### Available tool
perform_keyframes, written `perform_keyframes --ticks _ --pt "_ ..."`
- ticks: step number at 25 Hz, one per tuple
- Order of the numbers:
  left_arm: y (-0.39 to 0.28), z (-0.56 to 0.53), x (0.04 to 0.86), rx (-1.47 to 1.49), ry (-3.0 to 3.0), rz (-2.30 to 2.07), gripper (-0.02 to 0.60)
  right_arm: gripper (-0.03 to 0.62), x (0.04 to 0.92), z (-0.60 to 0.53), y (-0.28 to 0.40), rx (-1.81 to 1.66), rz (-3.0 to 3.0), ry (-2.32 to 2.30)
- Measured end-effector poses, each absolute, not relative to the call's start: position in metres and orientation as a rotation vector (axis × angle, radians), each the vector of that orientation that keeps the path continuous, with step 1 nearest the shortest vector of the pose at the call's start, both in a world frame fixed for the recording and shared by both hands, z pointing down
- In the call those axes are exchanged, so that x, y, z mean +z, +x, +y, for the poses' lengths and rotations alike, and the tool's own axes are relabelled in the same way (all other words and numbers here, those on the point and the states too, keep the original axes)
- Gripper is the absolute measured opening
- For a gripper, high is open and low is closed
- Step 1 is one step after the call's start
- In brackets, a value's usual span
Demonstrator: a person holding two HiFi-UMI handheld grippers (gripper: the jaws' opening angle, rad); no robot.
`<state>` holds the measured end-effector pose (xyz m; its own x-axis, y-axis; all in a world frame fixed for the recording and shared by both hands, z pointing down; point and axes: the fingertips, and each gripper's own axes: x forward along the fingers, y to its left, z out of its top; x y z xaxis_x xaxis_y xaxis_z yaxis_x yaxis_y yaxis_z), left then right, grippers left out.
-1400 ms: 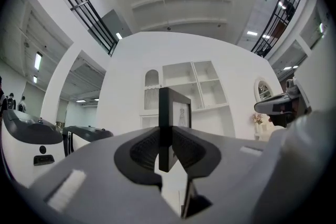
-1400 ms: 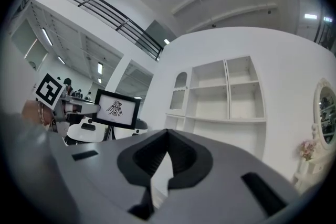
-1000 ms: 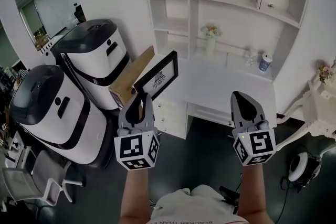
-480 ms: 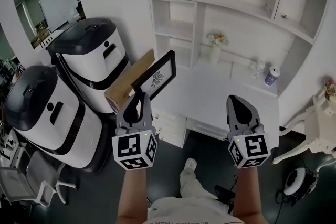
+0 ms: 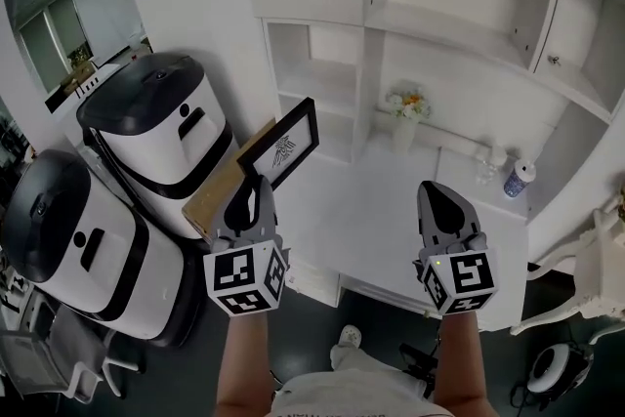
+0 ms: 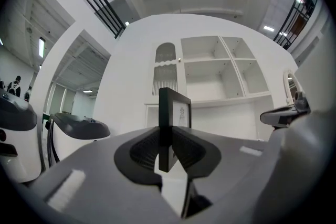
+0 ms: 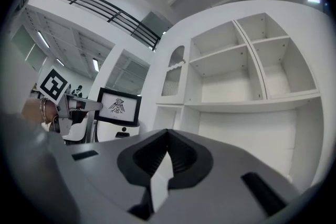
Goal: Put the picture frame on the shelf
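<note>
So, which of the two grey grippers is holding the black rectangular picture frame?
The left gripper: its jaws are clamped on the edge of the black rectangular picture frame. The right gripper is shut with nothing between its jaws.

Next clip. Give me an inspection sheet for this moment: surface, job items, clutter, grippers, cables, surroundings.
Surface: white desk, mostly bare; flower vase and blue-patterned can at the back.
Job's things: picture frame held tilted in the air near the desk's left edge; shelf, open compartments in view look empty.
Clutter: cardboard box between the desk and two white-and-black machines.
Grippers: left hand-held gripper shut on the frame's edge; right hand-held gripper shut, empty, over the desk.
Cables: a thin dark lead seems to run by a round white device on the floor.
Surroundings: white chair at right; open hall beyond the machines.
</note>
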<state>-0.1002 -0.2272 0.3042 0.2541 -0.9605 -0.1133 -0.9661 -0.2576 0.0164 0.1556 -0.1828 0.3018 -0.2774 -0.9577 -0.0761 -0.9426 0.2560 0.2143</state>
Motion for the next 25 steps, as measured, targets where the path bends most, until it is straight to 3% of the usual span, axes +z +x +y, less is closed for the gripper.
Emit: perform_keyframes --ticks 12,25 --pt "-0.070 -0.359 0.300 0.117 -2.393 1.978 0.078 0.006 0.296 -0.307 0.198 -0.329 -2.456 1.811" --pt "-0.073 -0.441 0.310 0.094 -2.439 2.020 0.078 0.006 0.310 -0.374 0.191 -0.266 -2.455 1.817"
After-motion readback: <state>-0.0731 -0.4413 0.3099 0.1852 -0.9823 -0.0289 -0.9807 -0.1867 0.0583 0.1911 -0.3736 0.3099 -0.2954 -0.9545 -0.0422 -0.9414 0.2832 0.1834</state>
